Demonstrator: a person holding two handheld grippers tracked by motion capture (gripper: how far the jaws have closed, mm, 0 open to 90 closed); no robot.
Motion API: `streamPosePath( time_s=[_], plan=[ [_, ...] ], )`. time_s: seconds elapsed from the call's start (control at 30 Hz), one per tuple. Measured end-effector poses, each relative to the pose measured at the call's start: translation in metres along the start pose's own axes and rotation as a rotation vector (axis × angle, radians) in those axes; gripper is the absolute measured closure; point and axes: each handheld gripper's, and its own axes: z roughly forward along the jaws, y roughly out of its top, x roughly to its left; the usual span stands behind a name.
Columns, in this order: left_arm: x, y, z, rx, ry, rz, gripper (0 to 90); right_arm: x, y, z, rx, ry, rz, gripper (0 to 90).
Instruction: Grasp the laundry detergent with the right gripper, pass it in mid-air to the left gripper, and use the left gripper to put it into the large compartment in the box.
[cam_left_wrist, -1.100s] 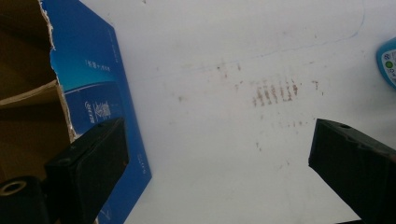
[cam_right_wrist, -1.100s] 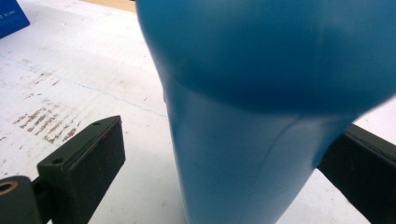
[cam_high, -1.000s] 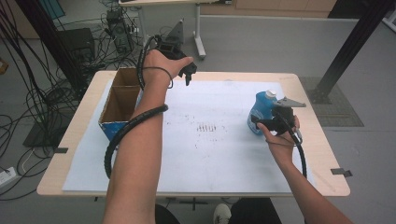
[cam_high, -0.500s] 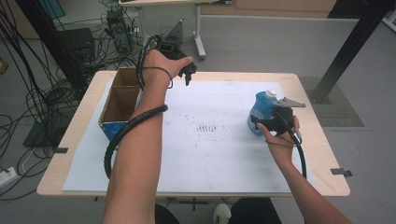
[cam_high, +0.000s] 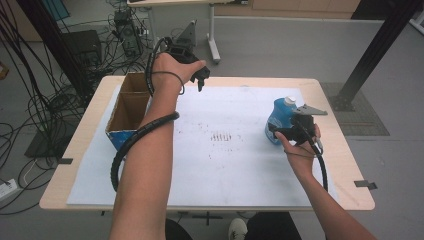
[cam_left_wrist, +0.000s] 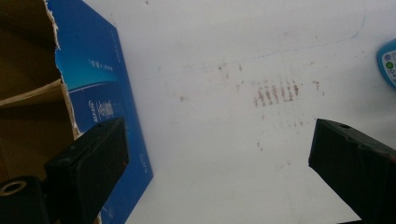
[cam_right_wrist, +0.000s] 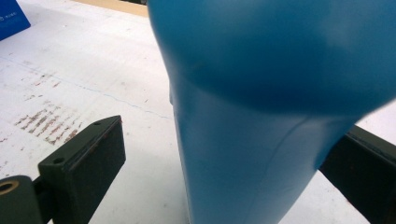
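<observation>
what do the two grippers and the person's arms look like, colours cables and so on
Both the left gripper and the right gripper are black with blocky rectangular jaws and a grey three-cornered plate on top. A black ribbed cable trails from the left one, a thinner black cable from the right. Forearms are bare, no sleeves visible.

Black tongs (cam_high: 199, 75), ribbed black cables (cam_high: 131, 145)

Left gripper (cam_high: 200, 75) raised with fingers spread; right gripper (cam_high: 280, 132) low, fingers parted.

Open sheet (cam_high: 220, 150) between box (cam_high: 129, 112) and bottle (cam_high: 281, 120)
</observation>
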Motion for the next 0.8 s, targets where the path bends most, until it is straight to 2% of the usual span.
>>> streamPosePath(
  time_s=[0.8],
  plan=[
    [0.0011,0.0002,0.0001,-0.003,0.004,-0.001,5.6,-0.0004,-0.0029,0.0030,0.004,0.001,0.009,6.0]
  ],
)
